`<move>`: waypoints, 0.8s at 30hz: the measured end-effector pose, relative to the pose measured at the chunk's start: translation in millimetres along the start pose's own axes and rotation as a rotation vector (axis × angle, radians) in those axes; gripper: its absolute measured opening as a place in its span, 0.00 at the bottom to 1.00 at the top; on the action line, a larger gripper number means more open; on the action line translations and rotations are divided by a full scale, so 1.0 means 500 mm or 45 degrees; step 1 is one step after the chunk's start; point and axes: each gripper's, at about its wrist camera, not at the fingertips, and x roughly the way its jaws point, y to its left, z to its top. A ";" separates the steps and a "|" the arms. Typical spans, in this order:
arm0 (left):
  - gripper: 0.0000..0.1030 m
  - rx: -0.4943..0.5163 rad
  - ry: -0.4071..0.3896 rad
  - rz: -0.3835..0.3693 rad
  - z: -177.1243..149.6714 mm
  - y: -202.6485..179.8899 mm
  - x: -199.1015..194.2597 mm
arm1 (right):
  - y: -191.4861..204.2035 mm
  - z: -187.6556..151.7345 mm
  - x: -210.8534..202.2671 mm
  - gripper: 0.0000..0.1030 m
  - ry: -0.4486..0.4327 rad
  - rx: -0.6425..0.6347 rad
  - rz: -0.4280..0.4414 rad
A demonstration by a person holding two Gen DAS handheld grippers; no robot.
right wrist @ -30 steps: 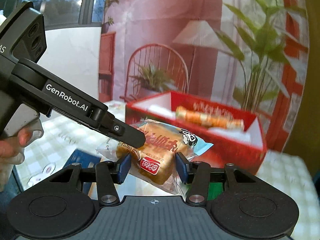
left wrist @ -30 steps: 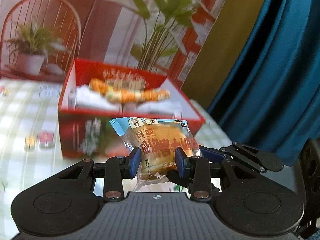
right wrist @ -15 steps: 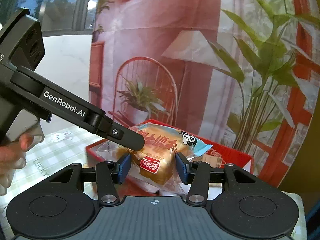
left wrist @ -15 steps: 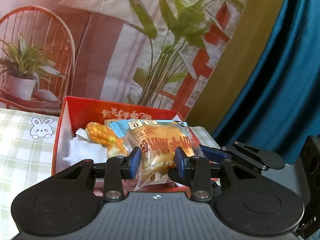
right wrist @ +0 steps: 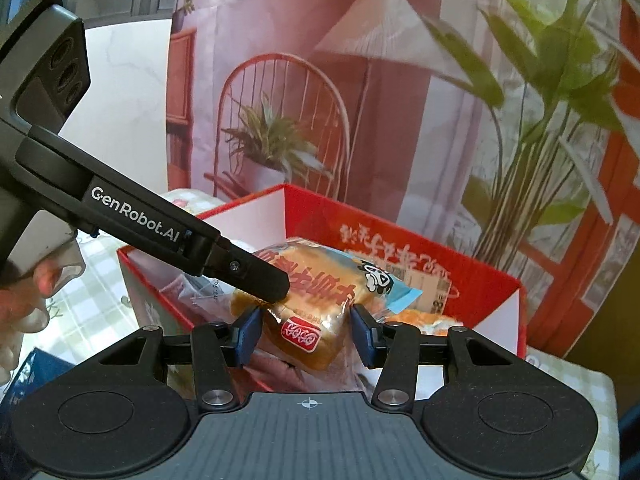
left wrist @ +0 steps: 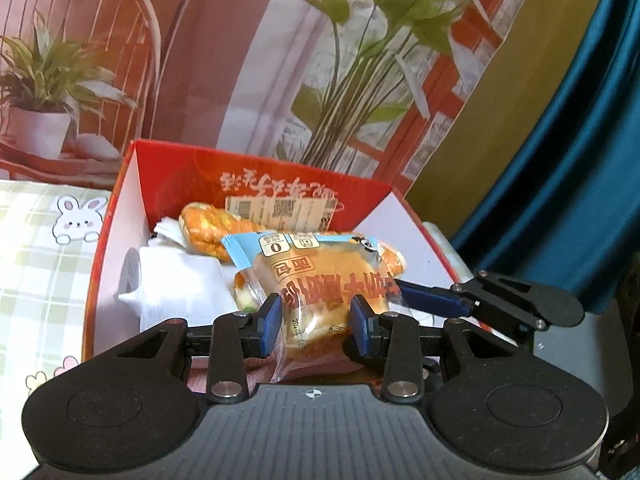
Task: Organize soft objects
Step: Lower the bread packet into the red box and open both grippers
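Note:
A wrapped bread bun (left wrist: 320,280) in a clear and blue packet is held by both grippers over the open red box (left wrist: 132,184). My left gripper (left wrist: 316,322) is shut on the bun's near end. My right gripper (right wrist: 306,334) is shut on the same bun (right wrist: 316,300) from the other side. The right gripper's blue fingers (left wrist: 432,300) show at the right in the left wrist view. The left gripper's black arm (right wrist: 160,236) crosses the right wrist view. The box (right wrist: 480,280) holds an orange plush toy (left wrist: 204,228) and white cloth (left wrist: 180,288).
The box stands on a green checked tablecloth (left wrist: 40,264) with rabbit prints. A printed backdrop of chair and plants (right wrist: 320,100) stands behind it. A teal curtain (left wrist: 580,160) hangs at the right. A blue item (right wrist: 24,372) lies at lower left in the right wrist view.
Both grippers have carried the bun forward from in front of the box to over its open top. The box now fills more of both views.

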 end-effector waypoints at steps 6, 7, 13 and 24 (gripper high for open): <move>0.30 -0.008 0.138 0.046 -0.013 0.009 0.027 | -0.019 -0.013 -0.010 0.46 0.026 0.025 0.007; 0.30 -0.004 0.158 0.070 -0.016 0.011 0.032 | -0.024 -0.015 -0.012 0.46 0.027 0.038 0.003; 0.27 -0.017 0.139 0.084 -0.016 0.019 0.016 | -0.045 -0.026 -0.030 0.45 0.052 0.065 -0.053; 0.57 0.081 0.039 0.141 -0.034 -0.026 -0.066 | -0.036 -0.037 -0.085 0.44 0.046 0.034 -0.087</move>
